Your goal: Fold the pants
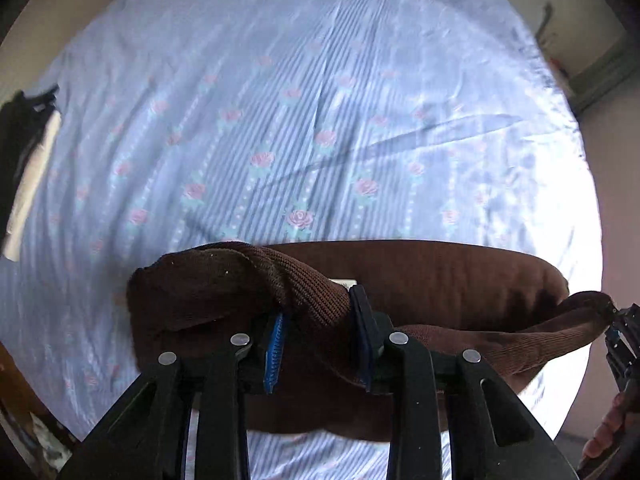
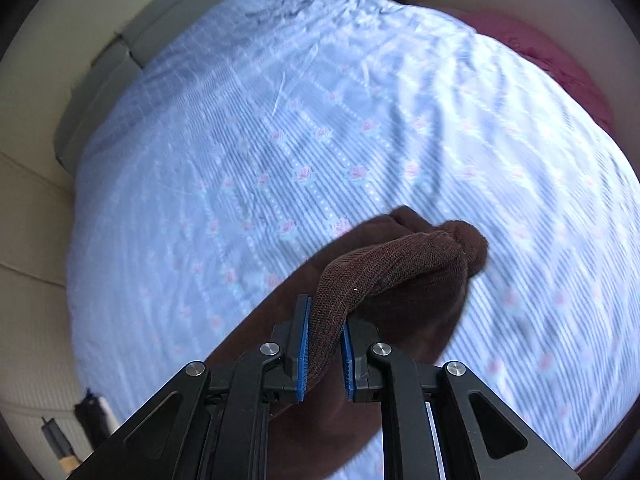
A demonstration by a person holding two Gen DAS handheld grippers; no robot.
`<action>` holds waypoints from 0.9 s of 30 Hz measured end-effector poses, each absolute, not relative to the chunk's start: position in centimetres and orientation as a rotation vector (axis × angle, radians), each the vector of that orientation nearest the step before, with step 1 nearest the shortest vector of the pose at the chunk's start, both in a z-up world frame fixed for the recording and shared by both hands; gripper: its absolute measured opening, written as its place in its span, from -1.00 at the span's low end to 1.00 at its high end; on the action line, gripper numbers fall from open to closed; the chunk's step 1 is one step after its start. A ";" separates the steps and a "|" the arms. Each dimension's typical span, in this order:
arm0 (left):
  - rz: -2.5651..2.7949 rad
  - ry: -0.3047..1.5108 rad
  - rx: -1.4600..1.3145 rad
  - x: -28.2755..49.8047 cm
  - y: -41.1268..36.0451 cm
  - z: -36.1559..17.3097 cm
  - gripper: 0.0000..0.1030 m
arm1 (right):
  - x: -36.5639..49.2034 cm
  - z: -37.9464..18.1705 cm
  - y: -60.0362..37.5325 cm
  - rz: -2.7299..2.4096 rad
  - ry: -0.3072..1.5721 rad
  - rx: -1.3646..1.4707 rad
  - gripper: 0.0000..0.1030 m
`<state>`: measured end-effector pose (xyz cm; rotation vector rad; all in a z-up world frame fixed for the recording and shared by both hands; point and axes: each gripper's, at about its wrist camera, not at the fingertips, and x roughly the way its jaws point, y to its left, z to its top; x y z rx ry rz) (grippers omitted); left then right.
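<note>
The left gripper is squeezing a bunched corner of the brown pants. The right gripper is pinching the other corner. The pants are hanging stretched between them, above the near edge of the blue flowered bed sheet.

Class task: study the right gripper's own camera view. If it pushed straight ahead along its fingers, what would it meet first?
The right gripper already pinches the brown pants; their bunched fabric comes first, with the bedsheet probably beyond.
</note>
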<state>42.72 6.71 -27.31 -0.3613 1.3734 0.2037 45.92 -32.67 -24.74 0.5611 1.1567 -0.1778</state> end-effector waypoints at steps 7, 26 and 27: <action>0.150 1.393 -0.337 43.6 6.4 -27.5 0.01 | 49.0 -26.4 -32.0 -0.157 1.178 0.549 -0.18; -0.259 1.198 0.264 39.6 -1.9 -24.6 0.78 | 40.0 -25.1 -36.5 -0.161 1.148 0.272 0.19; -0.263 1.214 0.259 39.6 -2.3 -25.2 0.78 | 40.2 -26.0 -36.8 -0.155 1.171 0.285 0.19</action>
